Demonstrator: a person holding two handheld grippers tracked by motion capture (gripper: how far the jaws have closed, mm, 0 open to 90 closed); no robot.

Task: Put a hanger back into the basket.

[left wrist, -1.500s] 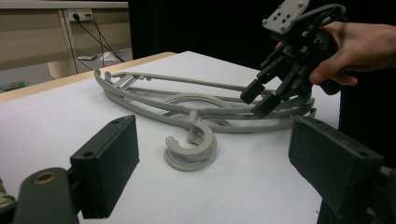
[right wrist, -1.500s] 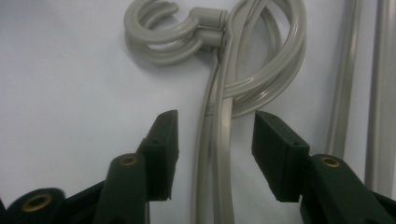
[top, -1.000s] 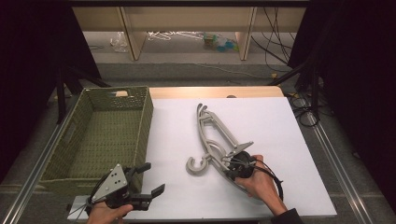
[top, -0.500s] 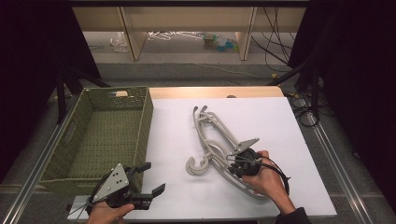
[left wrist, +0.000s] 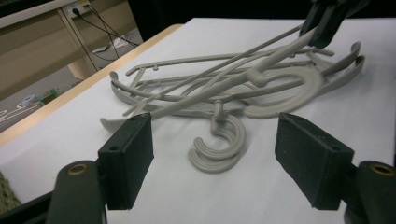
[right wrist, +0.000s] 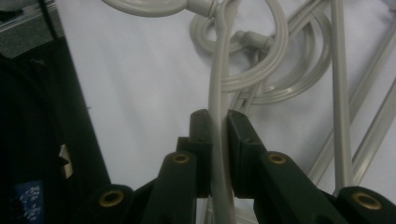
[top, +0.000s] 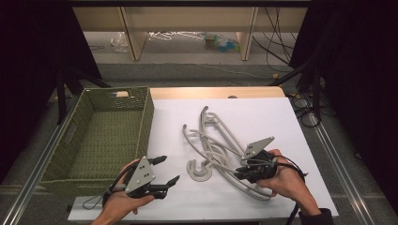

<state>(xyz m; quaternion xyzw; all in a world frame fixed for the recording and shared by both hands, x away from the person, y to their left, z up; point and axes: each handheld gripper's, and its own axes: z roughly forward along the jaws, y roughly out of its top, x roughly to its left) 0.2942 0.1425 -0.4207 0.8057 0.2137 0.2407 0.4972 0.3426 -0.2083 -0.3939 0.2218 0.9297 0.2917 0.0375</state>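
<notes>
A pile of grey plastic hangers (top: 213, 143) lies on the white table top (top: 263, 117), their hooks (left wrist: 218, 148) toward the front. My right gripper (top: 240, 172) is shut on the thin arm of one hanger (right wrist: 219, 93) and holds that end a little above the table; from the left gripper view it (left wrist: 327, 21) hangs at the top right. My left gripper (top: 169, 169) hovers low at the front, left of the pile. Its jaws have just been closing a little but stand open, and the hooks lie beyond the pads (left wrist: 128, 163), untouched.
A green woven basket (top: 70, 140) stands with nothing in it along the left side of the table. The table's front edge runs just under both hands. Shelves and cables sit on the floor behind the table.
My right gripper has risen with the hanger arm, tilting that hanger up off the pile. My left hand has moved right and forward toward the hooks.
</notes>
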